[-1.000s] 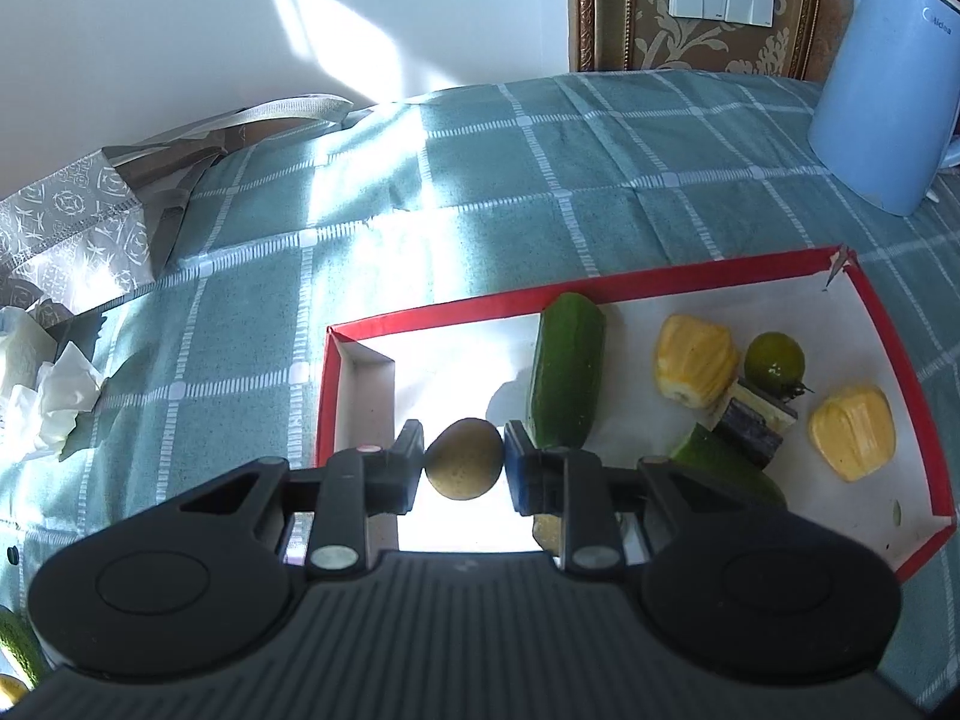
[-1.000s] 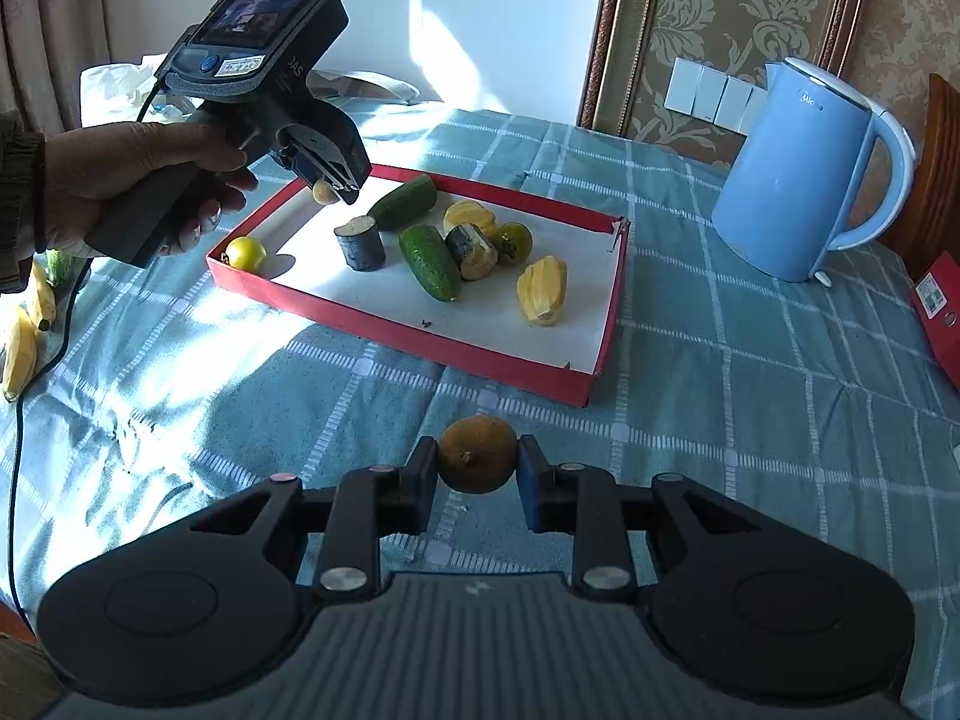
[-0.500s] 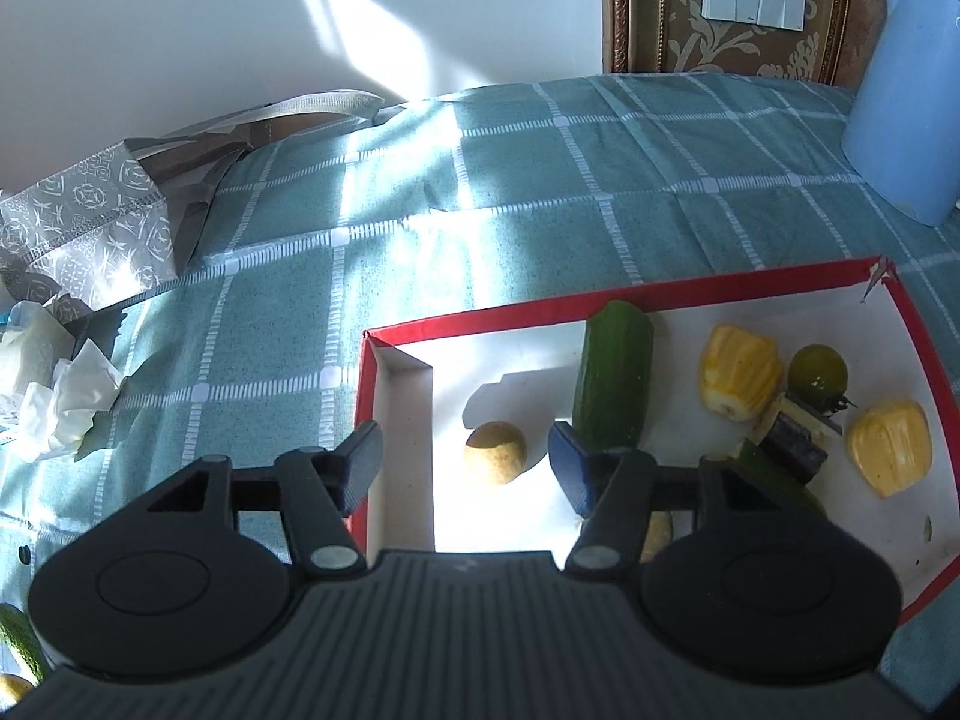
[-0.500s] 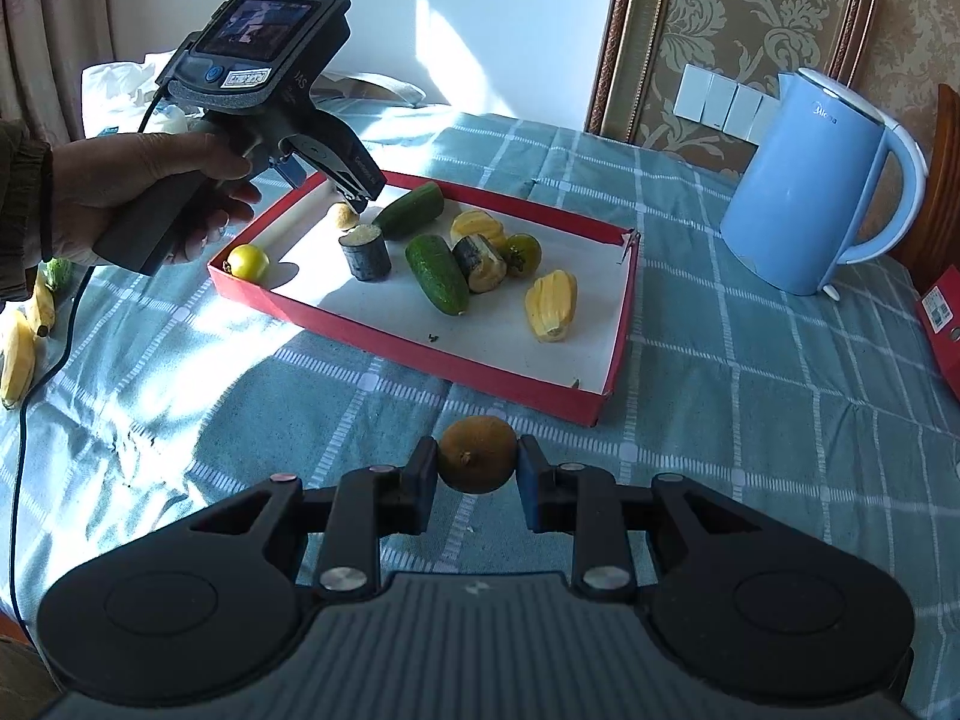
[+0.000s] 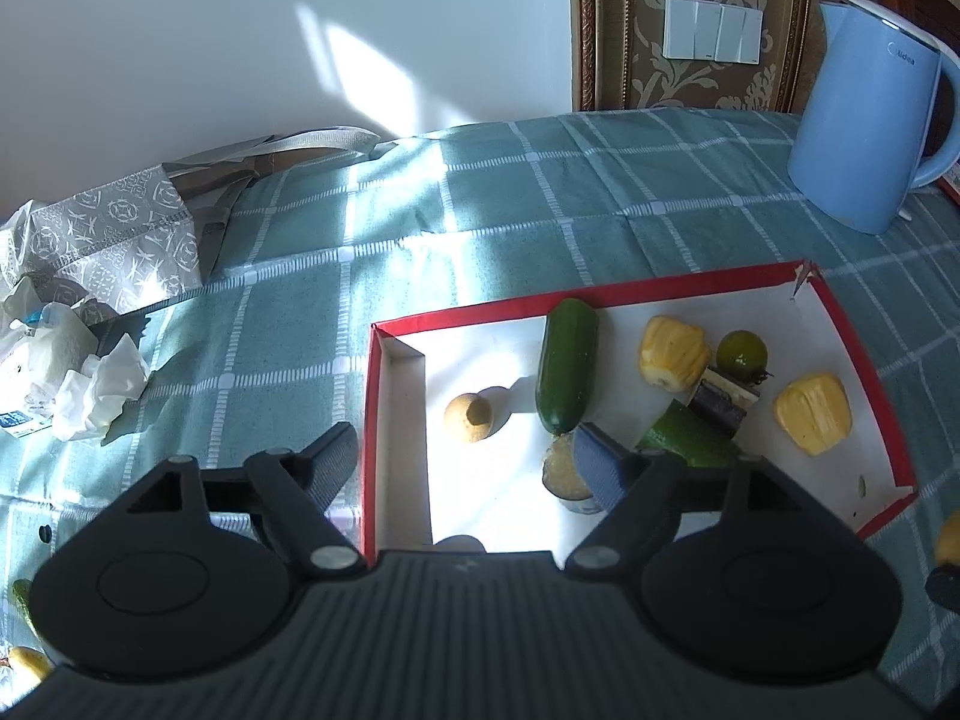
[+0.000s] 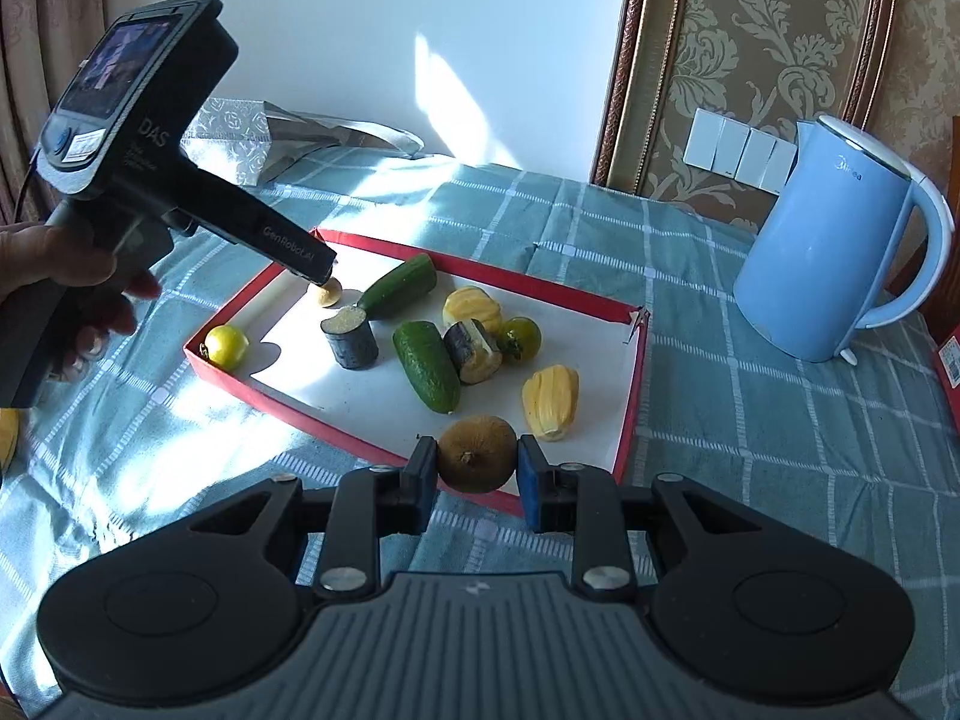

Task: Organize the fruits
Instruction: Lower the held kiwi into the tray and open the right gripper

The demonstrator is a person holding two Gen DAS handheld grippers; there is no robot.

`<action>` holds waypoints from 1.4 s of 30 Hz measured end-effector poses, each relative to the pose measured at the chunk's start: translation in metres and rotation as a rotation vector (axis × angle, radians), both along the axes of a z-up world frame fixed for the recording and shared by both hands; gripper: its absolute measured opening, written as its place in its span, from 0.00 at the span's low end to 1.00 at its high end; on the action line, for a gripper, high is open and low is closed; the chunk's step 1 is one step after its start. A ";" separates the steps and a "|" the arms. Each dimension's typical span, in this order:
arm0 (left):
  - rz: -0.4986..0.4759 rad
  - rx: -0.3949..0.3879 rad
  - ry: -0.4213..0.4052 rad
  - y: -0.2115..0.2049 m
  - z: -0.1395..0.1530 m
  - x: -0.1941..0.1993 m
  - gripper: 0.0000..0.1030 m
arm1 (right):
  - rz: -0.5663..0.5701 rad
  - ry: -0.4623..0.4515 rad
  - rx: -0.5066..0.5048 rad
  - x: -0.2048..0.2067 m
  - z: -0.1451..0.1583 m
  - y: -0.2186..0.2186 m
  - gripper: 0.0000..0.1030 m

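Observation:
A red-walled tray (image 5: 660, 291) (image 6: 336, 429) with a white floor lies on the checked cloth. My left gripper (image 5: 465, 456) (image 6: 315, 267) hangs over its left end, jaws opening, nothing between them. Just below it a small brown fruit (image 5: 469, 417) (image 6: 327, 293) rests on the tray floor. A cucumber (image 5: 567, 375) lies beside that fruit. My right gripper (image 6: 474, 468) is shut on a brown kiwi (image 6: 477, 455), held above the tray's near wall. Yellow jackfruit pieces (image 6: 549, 402), a second cucumber (image 6: 427, 366), eggplant chunks (image 6: 350, 336) and a green tomato (image 6: 521, 336) fill the tray.
A blue kettle (image 5: 864, 120) (image 6: 828, 252) stands behind the tray at the right. A silver patterned bag (image 5: 114, 234) and crumpled tissue (image 5: 90, 390) lie at the left. A person's hand (image 6: 54, 282) holds the left gripper. A yellow-green fruit (image 6: 226, 345) sits in the tray's near-left corner.
My left gripper opened, dropped the small brown fruit into the tray and drew back upward. My right gripper carried the kiwi closer to the tray's near wall.

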State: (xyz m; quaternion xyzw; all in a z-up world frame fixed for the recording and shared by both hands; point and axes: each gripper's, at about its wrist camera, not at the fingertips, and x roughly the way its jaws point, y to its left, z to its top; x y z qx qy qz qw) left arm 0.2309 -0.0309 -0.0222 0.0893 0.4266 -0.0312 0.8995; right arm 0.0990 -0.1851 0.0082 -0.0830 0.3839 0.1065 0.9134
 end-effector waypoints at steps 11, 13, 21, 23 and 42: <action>0.050 -0.024 0.012 0.017 0.002 -0.037 0.85 | -0.010 0.006 0.008 0.038 -0.015 -0.005 0.26; 0.062 -0.031 0.022 0.020 0.000 -0.045 0.87 | -0.006 0.015 0.012 0.044 -0.020 -0.003 0.26; 0.071 -0.034 0.056 0.028 -0.003 -0.070 0.93 | -0.005 0.039 0.015 0.066 -0.039 0.004 0.26; 0.071 -0.036 0.055 0.030 -0.002 -0.074 0.93 | -0.010 0.043 0.018 0.070 -0.043 0.005 0.26; 0.087 -0.027 0.057 0.044 0.005 -0.096 0.97 | -0.030 0.072 0.018 0.087 -0.058 0.010 0.26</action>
